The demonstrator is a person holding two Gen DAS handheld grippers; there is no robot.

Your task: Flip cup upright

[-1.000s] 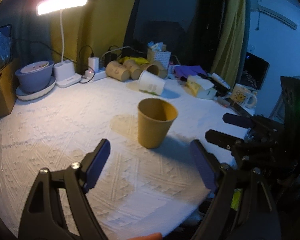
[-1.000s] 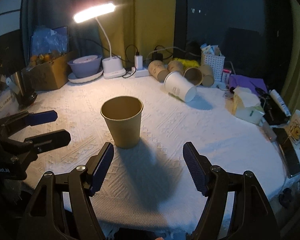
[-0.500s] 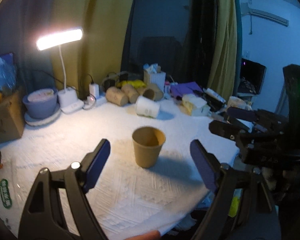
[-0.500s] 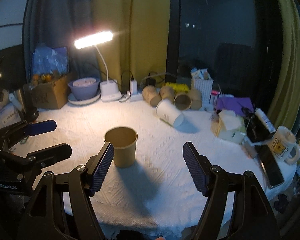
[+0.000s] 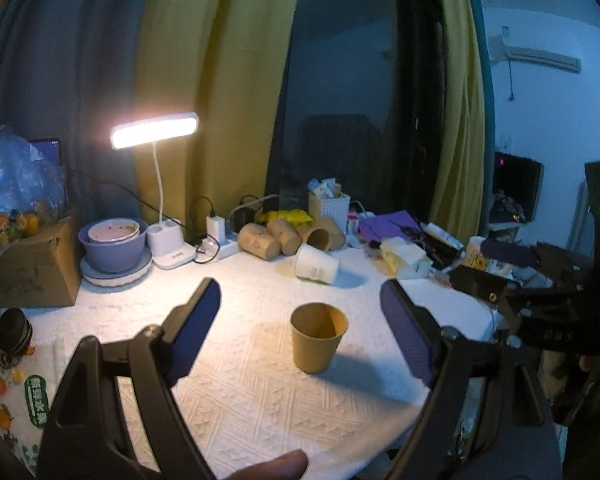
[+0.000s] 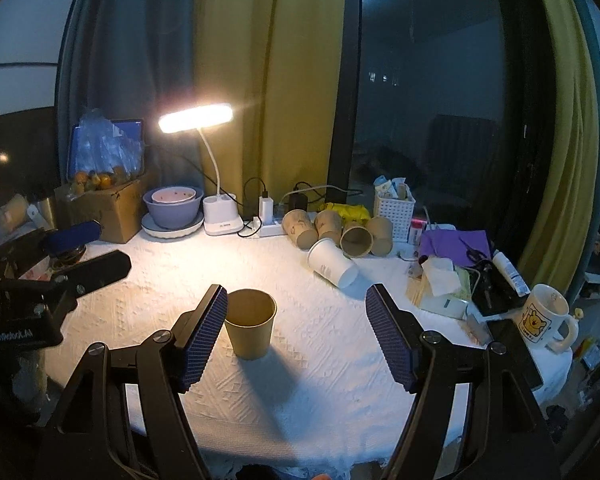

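Note:
A tan paper cup [image 5: 318,336] stands upright, mouth up, on the white tablecloth; it also shows in the right wrist view [image 6: 250,329]. My left gripper [image 5: 300,334] is open and empty, held back above the table's near edge, with the cup seen between its fingers. My right gripper [image 6: 296,336] is open and empty too, with the cup just right of its left finger [image 6: 204,332]. Each gripper shows in the other's view, the right [image 5: 508,268] and the left [image 6: 80,252]. A white paper cup [image 5: 315,264] lies on its side behind; the right wrist view shows it too [image 6: 332,266].
Several tan cups [image 6: 332,230] lie at the back by a white basket [image 6: 394,210]. A lit desk lamp [image 6: 220,216], stacked bowls [image 6: 174,210] and a cardboard box [image 6: 108,208] stand back left. A tissue box [image 6: 440,288], a mug [image 6: 544,316] and clutter fill the right edge.
Both grippers have pulled back and up from the upright tan cup, so it looks smaller and farther. Both stayed open. The cup has not moved.

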